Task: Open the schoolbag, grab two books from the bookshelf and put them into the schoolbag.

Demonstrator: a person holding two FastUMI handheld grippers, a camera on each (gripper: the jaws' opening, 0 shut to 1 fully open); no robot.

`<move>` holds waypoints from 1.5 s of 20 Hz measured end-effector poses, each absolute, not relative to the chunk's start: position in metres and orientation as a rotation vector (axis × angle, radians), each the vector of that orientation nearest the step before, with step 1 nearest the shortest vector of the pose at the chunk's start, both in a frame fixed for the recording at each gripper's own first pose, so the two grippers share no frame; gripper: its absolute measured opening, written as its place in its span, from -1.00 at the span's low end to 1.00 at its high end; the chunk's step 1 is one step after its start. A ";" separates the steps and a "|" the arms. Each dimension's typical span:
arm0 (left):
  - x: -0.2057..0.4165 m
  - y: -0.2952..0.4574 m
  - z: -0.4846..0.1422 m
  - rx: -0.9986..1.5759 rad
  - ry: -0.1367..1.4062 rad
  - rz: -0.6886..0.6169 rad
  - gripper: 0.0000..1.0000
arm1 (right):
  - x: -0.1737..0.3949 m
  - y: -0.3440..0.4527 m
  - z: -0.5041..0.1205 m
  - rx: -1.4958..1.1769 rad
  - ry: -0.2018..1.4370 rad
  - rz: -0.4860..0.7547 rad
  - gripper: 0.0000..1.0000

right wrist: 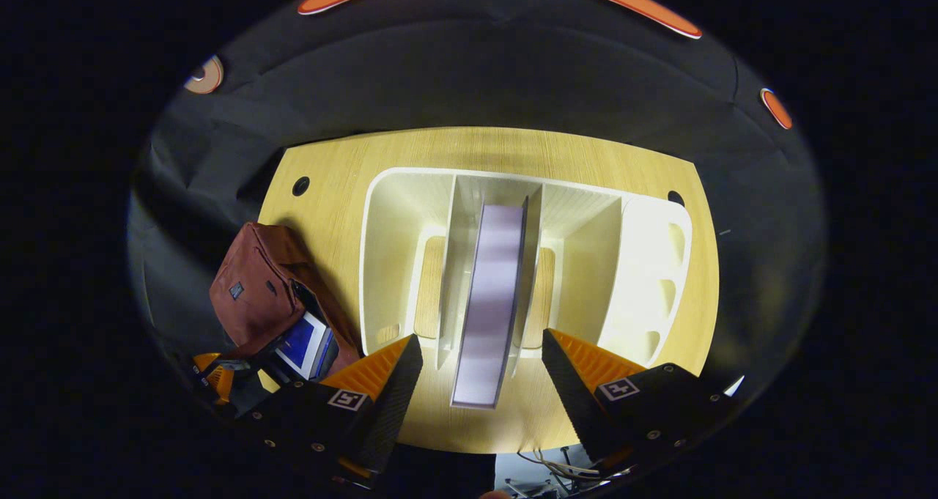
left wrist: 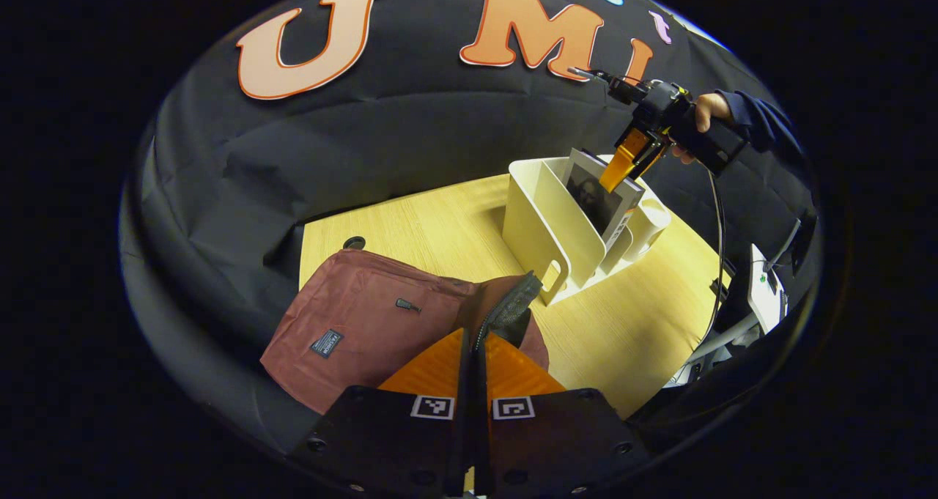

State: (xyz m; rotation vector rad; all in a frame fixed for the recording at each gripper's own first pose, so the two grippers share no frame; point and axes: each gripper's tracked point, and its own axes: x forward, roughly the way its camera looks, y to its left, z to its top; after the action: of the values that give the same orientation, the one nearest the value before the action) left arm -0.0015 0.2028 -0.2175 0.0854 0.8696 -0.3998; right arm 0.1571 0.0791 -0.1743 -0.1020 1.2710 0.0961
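The maroon schoolbag (left wrist: 359,323) lies on the wooden table (left wrist: 440,213). My left gripper (left wrist: 473,341) is shut on the schoolbag's zipper edge (left wrist: 513,305) and holds the mouth up. From the right gripper view, the schoolbag (right wrist: 253,286) stands open with a blue book (right wrist: 304,345) inside, and the left gripper (right wrist: 216,378) is at its mouth. A white bookshelf (left wrist: 546,220) holds one upright book (left wrist: 597,198). My right gripper (right wrist: 480,371) is open just above that book (right wrist: 491,294), one finger on each side of its top edge, apart from it.
The bookshelf (right wrist: 396,191) has several slots and a rounded holder at its right end (right wrist: 656,264). A hand and dark sleeve (left wrist: 733,114) hold the right gripper (left wrist: 623,165). A cable and white device (left wrist: 766,294) sit past the table's right edge.
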 end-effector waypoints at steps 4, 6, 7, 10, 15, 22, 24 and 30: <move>0.000 0.203 -0.220 0.081 0.879 -0.393 -0.89 | 0.166 0.080 -0.185 -0.105 1.289 0.085 0.82; 0.001 0.203 -0.221 0.081 0.881 -0.392 -0.89 | 0.168 0.079 -0.189 -0.109 1.300 0.075 0.29; 0.001 0.204 -0.221 0.083 0.882 -0.389 -0.89 | 0.169 0.079 -0.191 -0.108 1.304 0.065 0.26; 0.001 0.204 -0.221 0.082 0.881 -0.392 -0.90 | 0.170 0.081 -0.195 -0.097 1.316 0.052 -0.09; -0.001 0.204 -0.224 0.072 0.882 -0.395 -0.89 | 0.170 0.080 -0.198 -0.091 1.334 0.013 -0.25; 0.004 0.203 -0.227 0.062 0.874 -0.408 -0.89 | 0.155 0.074 -0.164 -0.055 1.315 0.007 -0.37; 0.003 0.202 -0.226 0.062 0.873 -0.415 -0.89 | 0.149 0.075 -0.146 -0.051 1.290 0.022 -0.37; 0.005 0.206 -0.218 0.102 0.858 -0.419 -0.89 | 0.124 0.076 -0.096 0.009 1.230 0.061 -0.37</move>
State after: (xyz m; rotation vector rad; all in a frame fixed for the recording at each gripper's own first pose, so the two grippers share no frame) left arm 0.0048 0.2060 -0.2181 0.1025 0.8582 -0.4188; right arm 0.1237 0.0761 -0.0961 0.0088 1.2300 0.0608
